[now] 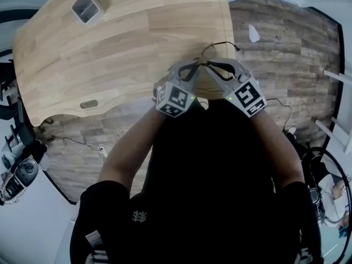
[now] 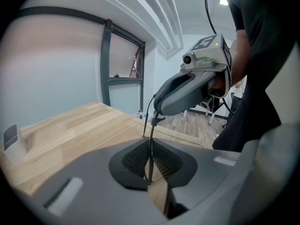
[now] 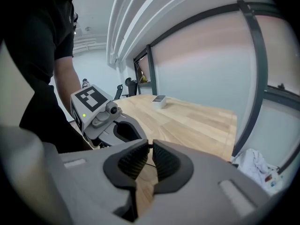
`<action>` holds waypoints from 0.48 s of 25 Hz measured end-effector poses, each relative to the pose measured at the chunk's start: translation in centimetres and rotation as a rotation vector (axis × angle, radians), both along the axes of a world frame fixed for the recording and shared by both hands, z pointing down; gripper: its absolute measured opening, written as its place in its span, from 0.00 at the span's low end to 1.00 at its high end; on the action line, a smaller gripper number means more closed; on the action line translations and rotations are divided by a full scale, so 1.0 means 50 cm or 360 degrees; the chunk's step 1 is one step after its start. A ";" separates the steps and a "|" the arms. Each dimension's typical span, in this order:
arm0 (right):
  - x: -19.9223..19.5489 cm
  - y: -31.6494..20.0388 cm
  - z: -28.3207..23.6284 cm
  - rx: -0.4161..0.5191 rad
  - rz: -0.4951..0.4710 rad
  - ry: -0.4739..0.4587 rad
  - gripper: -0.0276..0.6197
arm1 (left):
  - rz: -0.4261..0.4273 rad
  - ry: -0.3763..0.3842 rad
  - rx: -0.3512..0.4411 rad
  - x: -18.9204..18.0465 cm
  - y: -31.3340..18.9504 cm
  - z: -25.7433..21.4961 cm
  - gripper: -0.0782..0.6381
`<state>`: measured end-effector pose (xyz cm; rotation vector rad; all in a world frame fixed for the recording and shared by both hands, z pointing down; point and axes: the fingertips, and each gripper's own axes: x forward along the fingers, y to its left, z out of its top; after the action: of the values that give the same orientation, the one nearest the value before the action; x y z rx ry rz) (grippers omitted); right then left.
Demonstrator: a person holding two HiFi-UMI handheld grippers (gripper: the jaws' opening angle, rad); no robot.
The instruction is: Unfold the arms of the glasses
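Head view: the left tool and right tool meet tip to tip over the near edge of the wooden worktop. The glasses, a thin dark frame, hang between them, clear of the wood. 1 thin dark line arcs above the frame, but I cannot tell whether it is an arm of the glasses. A small grey tray sits well apart at the far corner.

Left gripper view: the left tool is pinched tight on a thin dark strand of the glasses, which runs up to the tips of the right tool.

Right gripper view: the right tool is drawn narrow, its pads closed on a thin dark part of the glasses.

Both grips look set, so I judge the unfolding is only starting and both arms are still to swing out.

No brand or legible writing shows, only the square markers on the 2 cubes.
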<state>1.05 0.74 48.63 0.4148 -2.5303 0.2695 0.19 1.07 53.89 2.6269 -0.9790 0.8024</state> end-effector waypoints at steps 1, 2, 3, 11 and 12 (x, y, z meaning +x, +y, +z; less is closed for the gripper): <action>-0.006 0.002 -0.001 0.0006 0.0000 0.0001 0.09 | 0.0000 -0.0011 -0.0006 -0.005 0.001 0.002 0.15; -0.013 0.002 0.000 0.0008 0.0005 -0.0006 0.09 | -0.0007 -0.0020 -0.0013 -0.012 0.003 0.003 0.15; -0.019 0.001 0.000 0.0008 0.0012 -0.0011 0.09 | -0.0022 -0.0024 -0.0023 -0.020 0.005 0.004 0.16; -0.042 0.013 -0.004 0.0062 -0.0024 0.0072 0.09 | -0.0184 -0.0007 -0.0032 -0.081 0.052 -0.010 0.18; -0.045 0.017 -0.006 0.0080 -0.0034 0.0085 0.09 | -0.0206 -0.0003 -0.0027 -0.089 0.058 -0.014 0.18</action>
<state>-1.20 1.60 48.34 0.4084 -2.4917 0.1844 -4.24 3.97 53.18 2.5187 -1.1244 0.7790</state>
